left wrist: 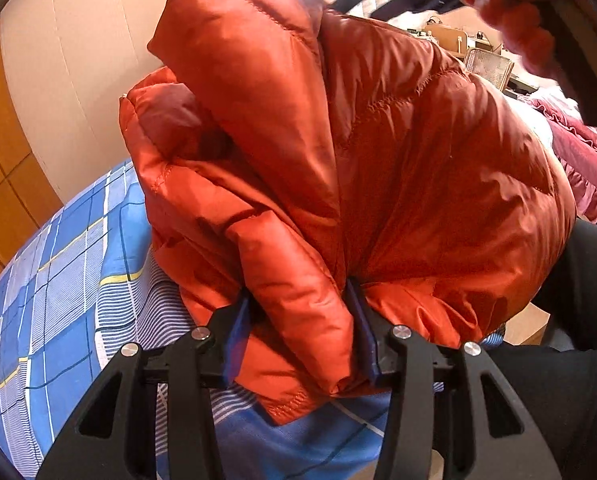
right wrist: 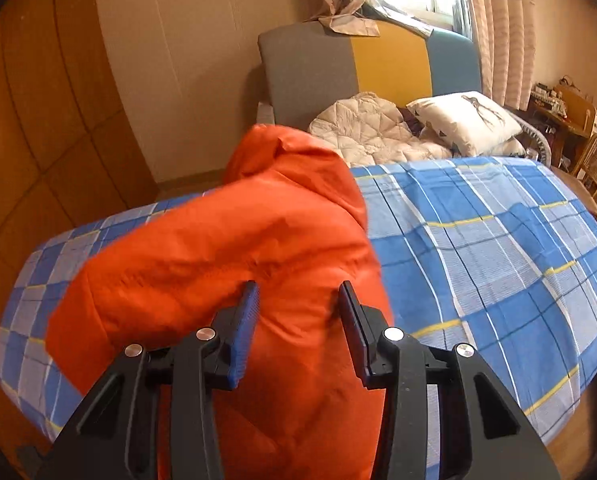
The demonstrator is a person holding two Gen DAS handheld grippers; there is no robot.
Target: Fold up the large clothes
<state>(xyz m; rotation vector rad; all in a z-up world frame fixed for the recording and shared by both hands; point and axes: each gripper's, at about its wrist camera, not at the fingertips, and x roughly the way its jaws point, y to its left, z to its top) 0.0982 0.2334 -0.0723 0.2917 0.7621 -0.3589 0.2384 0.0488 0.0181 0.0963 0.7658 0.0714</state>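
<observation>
In the left wrist view, a thick roll of the orange puffer jacket [left wrist: 338, 152] is clamped between the blue pads of the left gripper [left wrist: 302, 332]. The fabric bulges out in front of and below the pads, so the grasp is judged firm. The rest of the jacket is bunched up above the gripper and hides most of the scene, with the blue checked bedsheet [left wrist: 66, 280] below it. A hand [left wrist: 514, 20] is seen blurred at the top right. For a good fold, this grip should be kept steady while the other side is carried across, so that the edges are matched and no air is trapped in the padding.

In the right wrist view, a fold of the same jacket [right wrist: 234, 248] is held between the pads of the right gripper [right wrist: 298, 328], and the fabric fills the gap from pad to pad. The jacket hangs just above the bedsheet [right wrist: 478, 248], left of the middle. The picture is blurred here, so the exact edge that is held cannot be told. A white pillow [right wrist: 462, 120] lies well apart, near the headboard [right wrist: 310, 64].
</observation>
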